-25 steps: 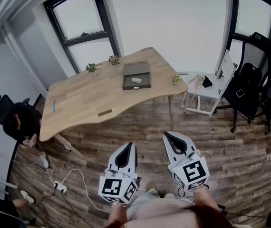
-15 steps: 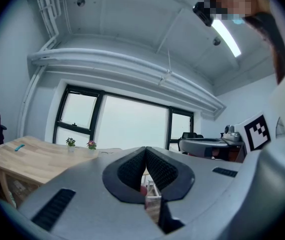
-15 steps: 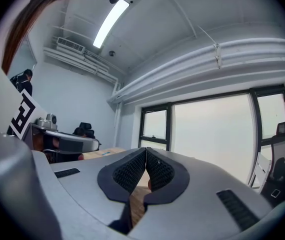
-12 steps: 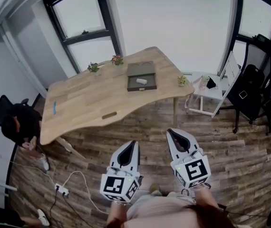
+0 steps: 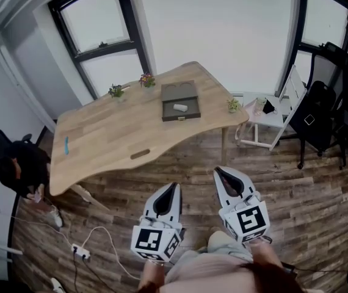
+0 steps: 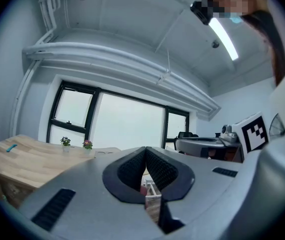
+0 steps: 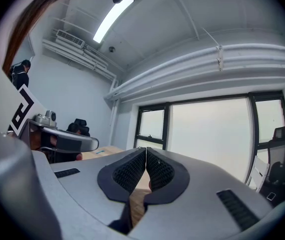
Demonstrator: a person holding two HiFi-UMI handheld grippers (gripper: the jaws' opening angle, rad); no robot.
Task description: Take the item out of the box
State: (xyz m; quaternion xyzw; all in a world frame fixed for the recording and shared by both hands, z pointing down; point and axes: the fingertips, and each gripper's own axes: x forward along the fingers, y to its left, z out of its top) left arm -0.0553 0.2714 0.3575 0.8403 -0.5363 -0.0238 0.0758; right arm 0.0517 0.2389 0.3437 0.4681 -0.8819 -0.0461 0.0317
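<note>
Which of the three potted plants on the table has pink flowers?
The middle one, beside the box's far corner; the left plant and right plant look green.

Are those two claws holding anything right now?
No, nothing is held. The left gripper and the right gripper are both shut and empty. The white item lies in the box on the table, untouched.

Bright even daylight from washed-out windows (image 5: 104, 38), ceiling tube (image 6: 223, 31) glaring in both gripper views, strong fisheye bending at edges, black vignetted corners, soft shadow under the desk (image 5: 119, 133).
</note>
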